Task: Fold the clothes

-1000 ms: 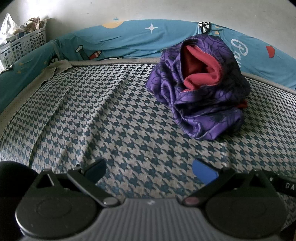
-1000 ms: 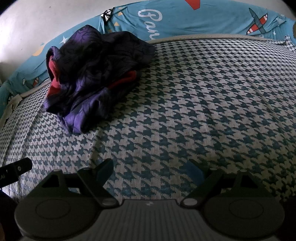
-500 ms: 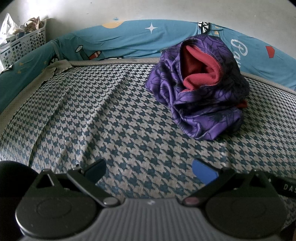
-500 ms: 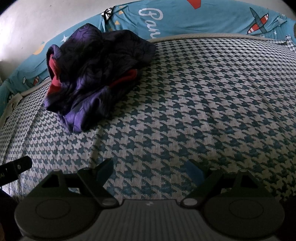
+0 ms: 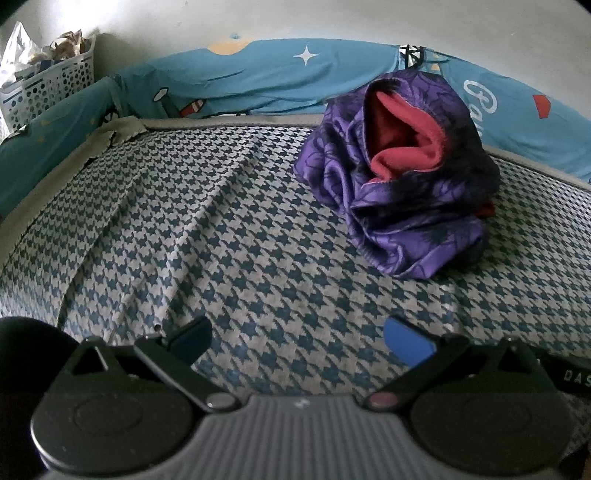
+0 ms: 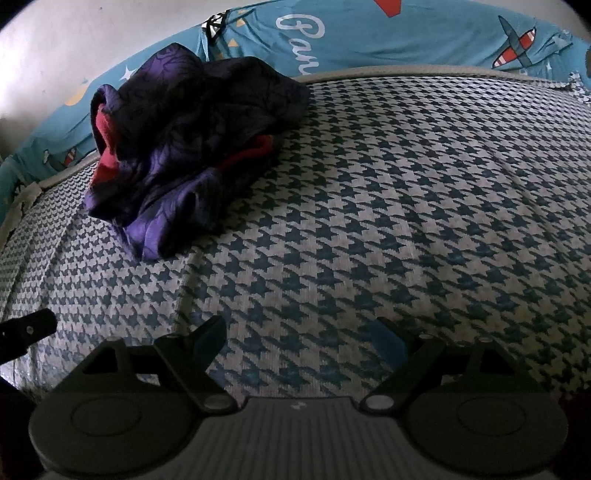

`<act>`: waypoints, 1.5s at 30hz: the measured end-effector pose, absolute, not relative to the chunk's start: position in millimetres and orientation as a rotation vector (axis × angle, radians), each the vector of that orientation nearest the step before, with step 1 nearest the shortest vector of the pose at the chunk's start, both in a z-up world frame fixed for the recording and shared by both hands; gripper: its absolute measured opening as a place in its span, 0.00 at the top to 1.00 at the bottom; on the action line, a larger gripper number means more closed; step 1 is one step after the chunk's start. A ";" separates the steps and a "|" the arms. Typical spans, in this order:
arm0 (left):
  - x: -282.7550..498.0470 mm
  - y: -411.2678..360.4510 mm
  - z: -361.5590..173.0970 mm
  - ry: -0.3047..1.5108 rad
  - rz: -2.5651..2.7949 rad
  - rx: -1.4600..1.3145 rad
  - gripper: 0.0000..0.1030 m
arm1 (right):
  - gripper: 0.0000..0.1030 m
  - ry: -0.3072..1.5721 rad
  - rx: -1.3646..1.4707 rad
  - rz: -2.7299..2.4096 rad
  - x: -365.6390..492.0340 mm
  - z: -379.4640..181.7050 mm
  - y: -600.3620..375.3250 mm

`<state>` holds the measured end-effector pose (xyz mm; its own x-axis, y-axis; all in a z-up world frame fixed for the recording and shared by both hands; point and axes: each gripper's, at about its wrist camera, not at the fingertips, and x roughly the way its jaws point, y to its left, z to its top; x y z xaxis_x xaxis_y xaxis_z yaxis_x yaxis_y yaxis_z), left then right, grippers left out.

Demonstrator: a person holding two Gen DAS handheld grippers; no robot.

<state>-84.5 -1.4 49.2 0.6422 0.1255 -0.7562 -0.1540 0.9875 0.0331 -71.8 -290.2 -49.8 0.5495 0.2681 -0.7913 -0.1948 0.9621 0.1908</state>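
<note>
Behind the crumpled purple garment (image 5: 399,184), "Pa" shows on blue bedding (image 6: 369,33); both tongs released.

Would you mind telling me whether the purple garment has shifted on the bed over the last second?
No. The purple garment lies bunched in the same spot against the blue cartoon bedding behind it, on the houndstooth cover.
</note>
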 end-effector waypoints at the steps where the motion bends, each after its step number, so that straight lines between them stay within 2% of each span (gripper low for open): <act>1: -84.8 -1.5 49.4 0.858 0.159 -0.035 0.00 | 0.16 0.950 0.084 0.276 -72.1 -49.6 -290.2; 45: -86.2 -5.9 49.4 0.859 0.156 -0.023 0.00 | 0.16 0.955 0.073 0.296 -73.7 -50.9 -288.7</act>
